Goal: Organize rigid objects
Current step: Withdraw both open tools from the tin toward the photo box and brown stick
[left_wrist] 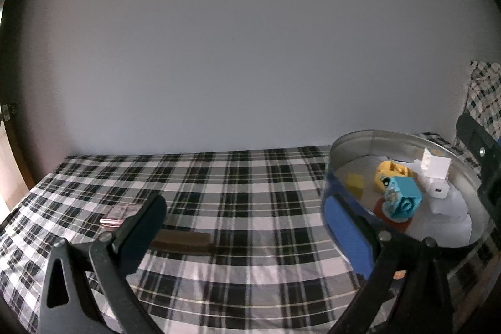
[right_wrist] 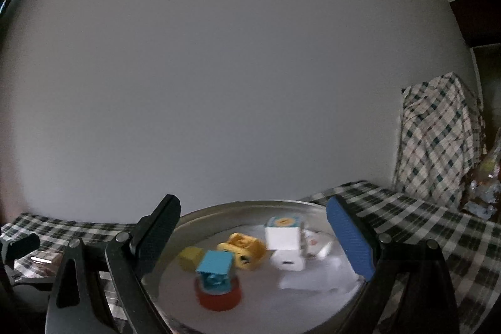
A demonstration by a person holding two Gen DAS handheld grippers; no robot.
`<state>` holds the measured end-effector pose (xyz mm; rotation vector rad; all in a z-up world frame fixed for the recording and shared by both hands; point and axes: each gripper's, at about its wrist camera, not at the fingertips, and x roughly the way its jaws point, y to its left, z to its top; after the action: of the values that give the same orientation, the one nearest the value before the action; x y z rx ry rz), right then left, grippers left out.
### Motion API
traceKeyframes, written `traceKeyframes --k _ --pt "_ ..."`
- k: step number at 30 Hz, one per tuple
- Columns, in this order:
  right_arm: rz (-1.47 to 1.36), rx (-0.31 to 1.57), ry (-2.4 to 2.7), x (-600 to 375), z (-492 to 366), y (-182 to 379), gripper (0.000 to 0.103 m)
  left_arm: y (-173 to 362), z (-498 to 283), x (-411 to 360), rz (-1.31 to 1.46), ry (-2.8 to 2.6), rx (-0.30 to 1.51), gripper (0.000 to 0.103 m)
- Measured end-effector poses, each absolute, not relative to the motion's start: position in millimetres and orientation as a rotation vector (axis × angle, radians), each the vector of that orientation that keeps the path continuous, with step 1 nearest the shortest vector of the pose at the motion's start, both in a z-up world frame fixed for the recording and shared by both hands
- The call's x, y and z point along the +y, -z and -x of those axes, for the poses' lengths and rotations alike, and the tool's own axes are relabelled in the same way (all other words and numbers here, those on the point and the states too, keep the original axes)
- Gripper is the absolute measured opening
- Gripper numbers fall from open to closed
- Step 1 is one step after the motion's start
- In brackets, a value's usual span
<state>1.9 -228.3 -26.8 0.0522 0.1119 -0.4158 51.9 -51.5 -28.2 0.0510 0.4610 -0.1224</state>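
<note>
Round tin (right_wrist: 250, 204) of small things on a plaid-covered table (left_wrist: 235, 177).
Both the left gripper (left_wrist: 247, 227) and right gripper (right_wrist: 256, 240) gape, released; a brown strip (left_wrist: 184, 243) lies beside the tin.

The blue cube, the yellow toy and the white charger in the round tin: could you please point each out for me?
blue cube (right_wrist: 215, 263): right wrist view, its top face.
yellow toy (right_wrist: 242, 249): right wrist view, its body.
white charger (right_wrist: 288, 263): right wrist view, its front face with the port.
</note>
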Motion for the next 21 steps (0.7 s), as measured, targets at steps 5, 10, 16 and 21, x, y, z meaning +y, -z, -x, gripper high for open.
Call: traceKeyframes --k 5,10,16,21 --pt "-0.041 0.130 0.371 -207.5 -11.5 29.6 0.096 31.5 -60.3 -34.7 -0.029 0.105 0.480 0.102" --pt "-0.046 0.143 0.335 -194.5 -18.2 31.8 0.096 34.9 -67.6 -16.0 -0.007 0.078 0.502 0.102" --pt "-0.051 0.177 0.282 -178.5 -32.0 36.4 0.096 38.9 -77.2 11.9 0.003 0.037 0.520 0.102" --pt "-0.048 0.229 0.229 -162.4 -47.6 41.9 0.096 45.2 -90.8 44.2 0.041 -0.008 0.558 0.102"
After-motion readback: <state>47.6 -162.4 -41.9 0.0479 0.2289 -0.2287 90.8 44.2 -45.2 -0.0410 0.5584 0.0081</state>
